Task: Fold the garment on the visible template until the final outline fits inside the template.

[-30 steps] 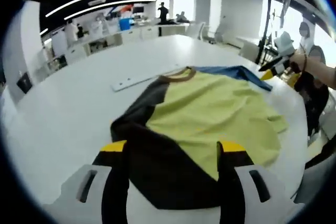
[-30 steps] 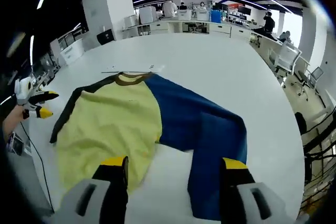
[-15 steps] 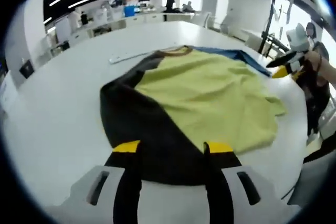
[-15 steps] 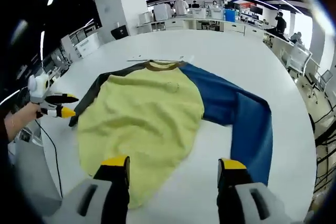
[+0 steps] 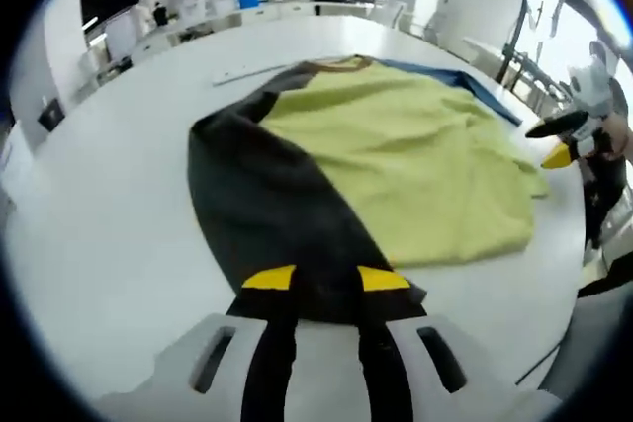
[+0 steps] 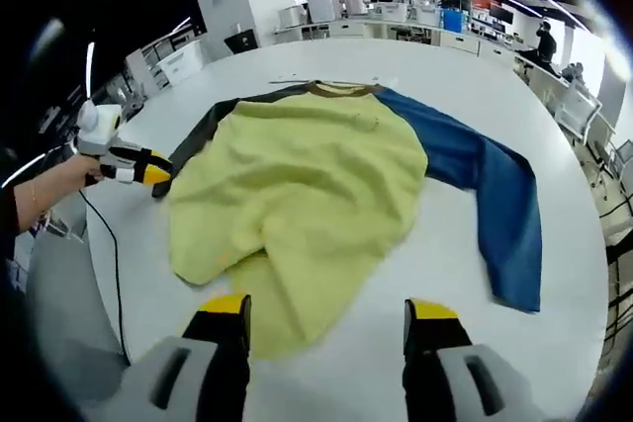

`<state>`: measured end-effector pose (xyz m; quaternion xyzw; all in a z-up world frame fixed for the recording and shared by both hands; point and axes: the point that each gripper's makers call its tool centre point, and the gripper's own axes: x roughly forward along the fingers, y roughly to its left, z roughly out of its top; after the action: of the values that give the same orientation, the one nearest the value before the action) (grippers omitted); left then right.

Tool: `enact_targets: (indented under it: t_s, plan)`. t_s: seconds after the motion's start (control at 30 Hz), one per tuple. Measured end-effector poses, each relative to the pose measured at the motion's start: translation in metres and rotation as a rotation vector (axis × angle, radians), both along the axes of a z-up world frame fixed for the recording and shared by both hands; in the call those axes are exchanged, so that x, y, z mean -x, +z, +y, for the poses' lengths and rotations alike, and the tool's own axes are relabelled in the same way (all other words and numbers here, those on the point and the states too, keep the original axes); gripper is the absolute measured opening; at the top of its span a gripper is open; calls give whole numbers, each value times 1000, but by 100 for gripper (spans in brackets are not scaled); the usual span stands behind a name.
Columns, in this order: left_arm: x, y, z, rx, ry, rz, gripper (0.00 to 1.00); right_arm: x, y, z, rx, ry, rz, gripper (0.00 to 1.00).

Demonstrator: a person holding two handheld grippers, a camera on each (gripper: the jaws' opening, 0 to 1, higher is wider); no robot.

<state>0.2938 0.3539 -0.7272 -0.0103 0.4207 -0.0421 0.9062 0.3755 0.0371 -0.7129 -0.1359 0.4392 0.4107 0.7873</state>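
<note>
Left gripper view: the left tool has its tips close together over the end of the black sleeve of the shirt; whether it pinches the cloth is not clear. The right tool is past the far edge.

Right gripper view: the right tool is wide apart at the yellow hem. The blue sleeve lies out on the white bench. The collar points away.

I see both views look down close from opposite tabletop edges, facing inward, sharing the garment.
</note>
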Motion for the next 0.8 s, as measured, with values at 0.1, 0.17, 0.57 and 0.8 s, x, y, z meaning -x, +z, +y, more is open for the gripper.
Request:
enact_targets:
  t_s: [0.1, 0.17, 0.57, 0.8]
  plan:
    - [0, 0, -3, -5, -14, 1, 4, 4, -3, 1, 9, -1, 0, 58]
    - [0, 1, -2, -10, -14, 0, 1, 6, -5, 2, 24, 11, -16, 58]
    - [11, 9, 72, -127, 87, 11, 0, 12, -5, 2, 27, 11, -9, 57]
    - [20, 6, 99, -153, 159, 16, 4, 12, -5, 0, 28, 4, -9, 57]
